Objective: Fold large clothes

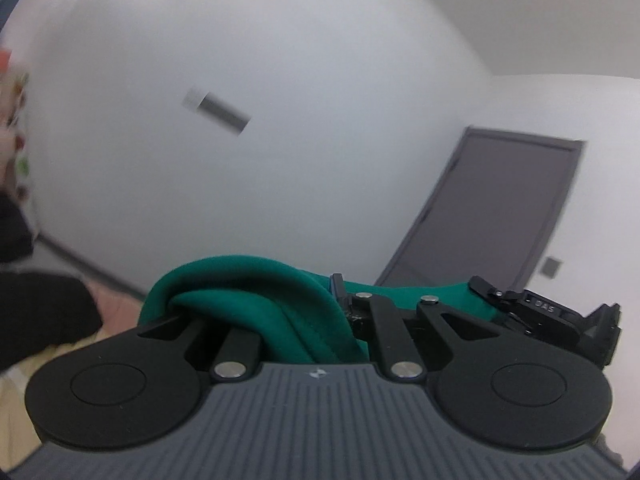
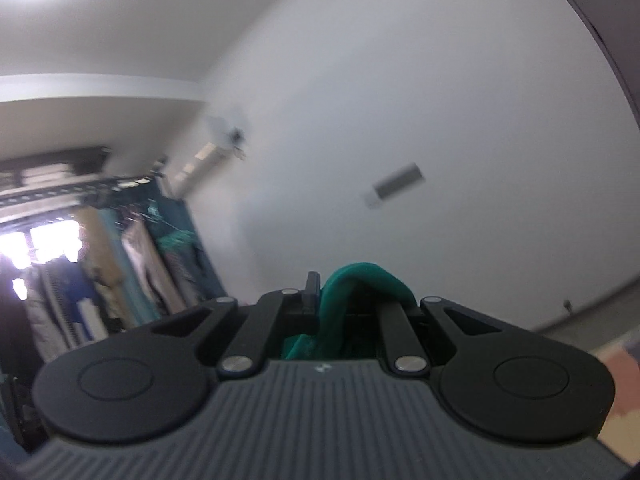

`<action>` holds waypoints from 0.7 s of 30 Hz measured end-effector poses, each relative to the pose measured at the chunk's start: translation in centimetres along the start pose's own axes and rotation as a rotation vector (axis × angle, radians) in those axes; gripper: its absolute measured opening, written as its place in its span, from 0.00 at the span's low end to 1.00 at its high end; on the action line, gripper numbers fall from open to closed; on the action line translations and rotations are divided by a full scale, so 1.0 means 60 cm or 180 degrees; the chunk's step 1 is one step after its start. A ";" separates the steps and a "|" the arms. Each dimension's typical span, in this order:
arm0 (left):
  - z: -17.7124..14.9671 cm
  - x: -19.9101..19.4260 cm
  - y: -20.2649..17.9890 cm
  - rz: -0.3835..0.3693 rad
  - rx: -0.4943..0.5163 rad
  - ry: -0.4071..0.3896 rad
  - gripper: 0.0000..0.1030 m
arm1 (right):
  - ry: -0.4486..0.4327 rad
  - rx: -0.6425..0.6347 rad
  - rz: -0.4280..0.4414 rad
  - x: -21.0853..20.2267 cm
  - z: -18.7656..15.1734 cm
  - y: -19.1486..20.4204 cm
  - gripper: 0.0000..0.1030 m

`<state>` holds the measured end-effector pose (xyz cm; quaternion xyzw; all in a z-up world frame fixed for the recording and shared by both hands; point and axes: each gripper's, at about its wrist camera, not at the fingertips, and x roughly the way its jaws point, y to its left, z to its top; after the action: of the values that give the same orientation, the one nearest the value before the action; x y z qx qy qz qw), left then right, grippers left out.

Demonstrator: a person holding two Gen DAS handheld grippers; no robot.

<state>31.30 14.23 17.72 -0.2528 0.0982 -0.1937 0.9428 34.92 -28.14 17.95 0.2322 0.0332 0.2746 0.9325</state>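
Note:
A green garment [image 1: 256, 300] is bunched between the fingers of my left gripper [image 1: 280, 308], which is shut on it and points up at the wall. Folds of the cloth cover the fingers. In the right wrist view the same green garment [image 2: 352, 292] is pinched in my right gripper [image 2: 340, 300], which is also shut on it and raised toward the wall. My right gripper [image 1: 552, 312] shows at the right of the left wrist view, close beside the left one, with green cloth running between them. The rest of the garment hangs out of sight below.
A white wall [image 1: 280, 140] fills both views. A grey door [image 1: 492, 216] stands at the right of the left wrist view. A rack of hanging clothes [image 2: 120, 260] and a bright window [image 2: 36, 248] are at the left of the right wrist view.

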 end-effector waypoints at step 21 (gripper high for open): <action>-0.260 0.490 0.482 0.1043 -0.0226 0.0995 0.13 | 0.1197 -0.0474 -0.0937 0.413 -0.426 -0.350 0.11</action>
<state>62.64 18.23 -13.05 -0.2333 0.2896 -0.0712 0.9255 61.50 -20.06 -12.63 0.1003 0.2193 0.1758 0.9544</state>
